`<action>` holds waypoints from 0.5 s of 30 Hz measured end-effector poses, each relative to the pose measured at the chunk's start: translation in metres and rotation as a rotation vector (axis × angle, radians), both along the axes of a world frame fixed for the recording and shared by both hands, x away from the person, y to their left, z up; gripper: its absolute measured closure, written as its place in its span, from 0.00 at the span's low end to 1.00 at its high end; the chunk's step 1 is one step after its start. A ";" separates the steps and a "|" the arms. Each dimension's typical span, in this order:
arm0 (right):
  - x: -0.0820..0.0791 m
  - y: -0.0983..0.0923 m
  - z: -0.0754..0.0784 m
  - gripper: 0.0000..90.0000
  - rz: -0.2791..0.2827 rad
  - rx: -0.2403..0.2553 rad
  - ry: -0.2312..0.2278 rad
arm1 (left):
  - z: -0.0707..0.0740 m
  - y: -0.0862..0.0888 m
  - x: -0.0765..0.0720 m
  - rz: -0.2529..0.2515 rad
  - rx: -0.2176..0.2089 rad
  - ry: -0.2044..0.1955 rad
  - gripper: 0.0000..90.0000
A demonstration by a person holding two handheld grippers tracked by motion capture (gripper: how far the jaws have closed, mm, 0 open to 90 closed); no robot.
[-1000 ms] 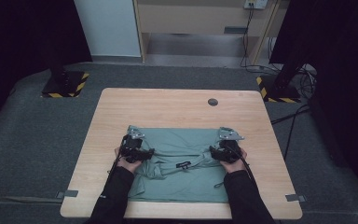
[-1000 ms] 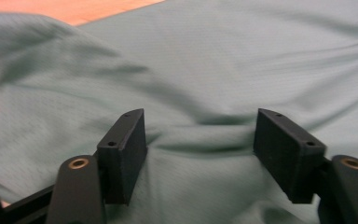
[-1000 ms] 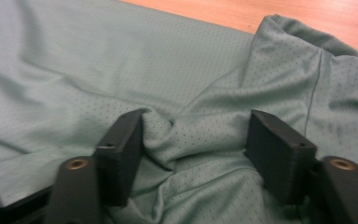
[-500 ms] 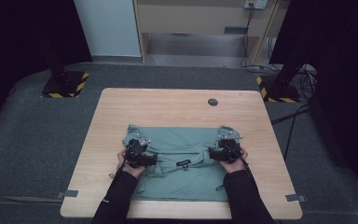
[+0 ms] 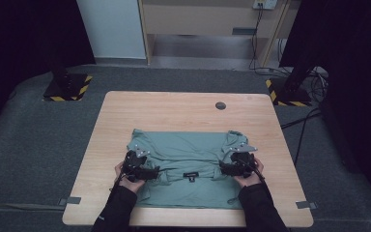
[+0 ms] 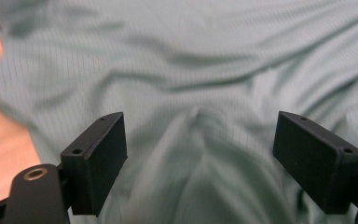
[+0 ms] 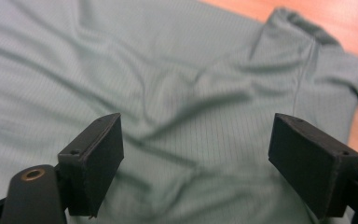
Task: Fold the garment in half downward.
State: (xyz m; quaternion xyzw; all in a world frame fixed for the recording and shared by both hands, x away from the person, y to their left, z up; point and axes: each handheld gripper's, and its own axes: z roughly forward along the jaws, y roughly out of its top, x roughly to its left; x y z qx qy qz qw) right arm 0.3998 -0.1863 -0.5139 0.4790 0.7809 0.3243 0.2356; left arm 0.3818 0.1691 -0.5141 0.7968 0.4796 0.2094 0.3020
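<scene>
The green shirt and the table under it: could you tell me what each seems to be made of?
The green shirt looks like a thin knit fabric, probably a synthetic or cotton blend: the left gripper view shows a fine ribbed grid and soft, matte folds. The table looks like light wood or wood-look laminate, smooth with a faint sheen and visible grain; which of the two the pictures leave open.
</scene>
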 end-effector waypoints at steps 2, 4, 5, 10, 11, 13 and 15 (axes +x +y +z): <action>0.008 0.007 -0.004 0.20 -0.010 -0.011 0.005 | -0.001 -0.004 0.005 0.012 0.041 -0.015 0.18; 0.013 0.011 -0.011 0.20 -0.011 -0.035 0.033 | -0.005 -0.005 0.007 0.017 0.082 0.002 0.18; 0.014 0.012 -0.015 0.18 -0.009 -0.051 0.052 | -0.008 -0.003 0.008 0.018 0.099 0.021 0.17; -0.006 -0.001 -0.015 0.18 0.029 -0.047 0.065 | -0.005 0.015 -0.011 -0.005 0.069 0.037 0.16; -0.011 -0.004 -0.013 0.18 0.043 -0.046 0.084 | -0.004 0.018 -0.014 -0.013 0.057 0.053 0.16; -0.020 -0.008 -0.012 0.18 0.068 -0.052 0.096 | -0.002 0.025 -0.018 -0.028 0.025 0.088 0.15; -0.027 -0.010 -0.009 0.18 0.078 -0.056 0.098 | 0.003 0.029 -0.020 -0.026 -0.024 0.090 0.15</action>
